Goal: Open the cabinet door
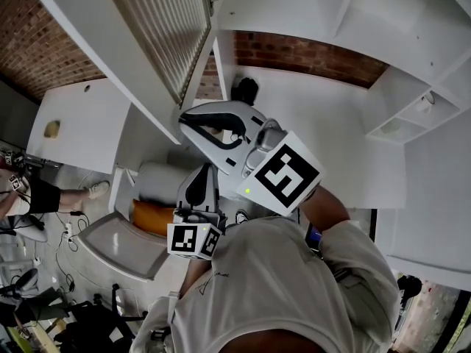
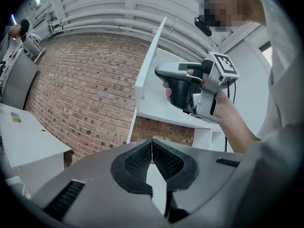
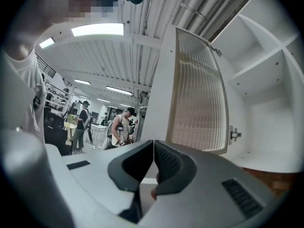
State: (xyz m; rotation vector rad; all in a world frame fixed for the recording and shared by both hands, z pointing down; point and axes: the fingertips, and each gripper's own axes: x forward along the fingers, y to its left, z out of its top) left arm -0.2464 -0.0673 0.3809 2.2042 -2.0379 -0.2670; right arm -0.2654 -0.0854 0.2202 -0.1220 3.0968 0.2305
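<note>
The cabinet door (image 1: 158, 28), a white frame around a ribbed glass panel, stands swung open; in the right gripper view the door (image 3: 197, 89) fills the middle, hinged at its right side. My right gripper (image 1: 184, 118) is just below the door's lower corner, and its jaws (image 3: 153, 144) are shut with nothing between them. My left gripper (image 1: 207, 168) hangs lower and closer to me, also shut and empty (image 2: 152, 144). In the left gripper view the door's edge (image 2: 151, 63) shows, with a hand holding the right gripper beside it.
Open white cabinet shelves (image 1: 412, 116) lie to the right, with a brick wall (image 1: 309, 54) behind. A white counter (image 1: 81, 123) sits at the left, an orange object (image 1: 151, 215) below it. People (image 3: 121, 127) stand far off in the room.
</note>
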